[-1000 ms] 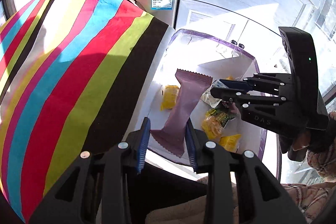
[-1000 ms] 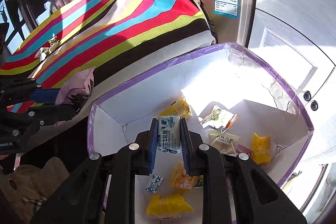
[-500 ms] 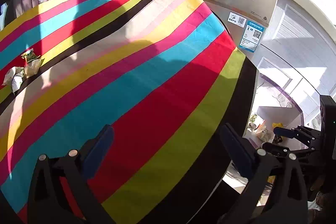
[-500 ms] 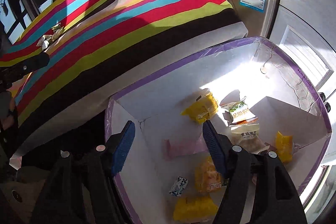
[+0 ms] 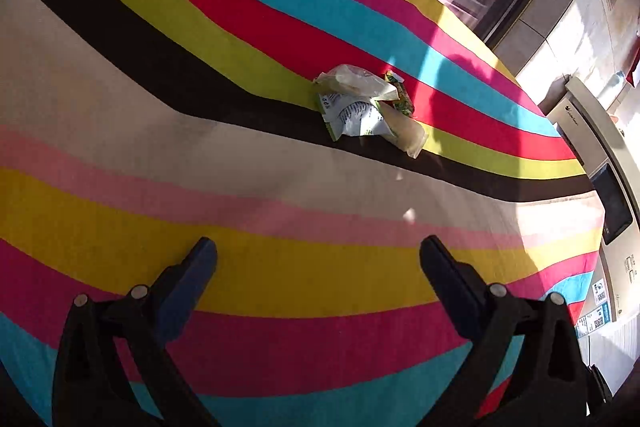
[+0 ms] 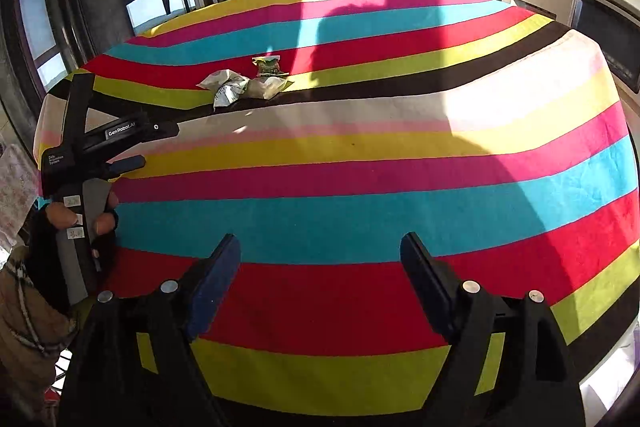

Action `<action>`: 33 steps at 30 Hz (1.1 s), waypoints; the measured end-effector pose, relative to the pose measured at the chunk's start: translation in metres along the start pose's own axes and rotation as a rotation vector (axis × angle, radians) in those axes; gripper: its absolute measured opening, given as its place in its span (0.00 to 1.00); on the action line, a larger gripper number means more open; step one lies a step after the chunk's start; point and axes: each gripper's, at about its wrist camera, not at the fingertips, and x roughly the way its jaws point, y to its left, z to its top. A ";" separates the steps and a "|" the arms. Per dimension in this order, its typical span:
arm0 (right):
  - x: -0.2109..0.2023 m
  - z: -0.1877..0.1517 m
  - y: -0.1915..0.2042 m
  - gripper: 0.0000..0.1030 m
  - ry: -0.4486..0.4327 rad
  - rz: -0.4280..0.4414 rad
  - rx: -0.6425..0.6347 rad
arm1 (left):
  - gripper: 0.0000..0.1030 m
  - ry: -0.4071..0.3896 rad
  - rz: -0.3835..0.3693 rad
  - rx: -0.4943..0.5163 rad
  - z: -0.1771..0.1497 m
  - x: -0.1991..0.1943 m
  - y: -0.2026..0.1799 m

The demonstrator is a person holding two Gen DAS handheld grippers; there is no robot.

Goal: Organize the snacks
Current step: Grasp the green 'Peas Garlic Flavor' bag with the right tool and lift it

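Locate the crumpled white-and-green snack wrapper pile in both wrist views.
Left wrist: crumpled white-and-green snack wrapper pile, above centre, on the yellow-green and black stripes.
Right wrist: same pile, upper left of centre, beyond the left tongs.
Shared landmark: black stripe of the striped tablecloth, at the pile's near edge.

Black tongs [image 6: 320, 283], blue pads [image 6: 212, 291], silver screws; white "GenRobot.AI" lettering; dark fingerless glove, bare fingertips [image 6: 105, 225].
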 end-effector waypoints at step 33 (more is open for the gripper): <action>0.286 0.220 0.065 0.81 0.098 0.030 -0.037 | 0.98 0.051 0.246 0.193 -0.020 0.019 -0.045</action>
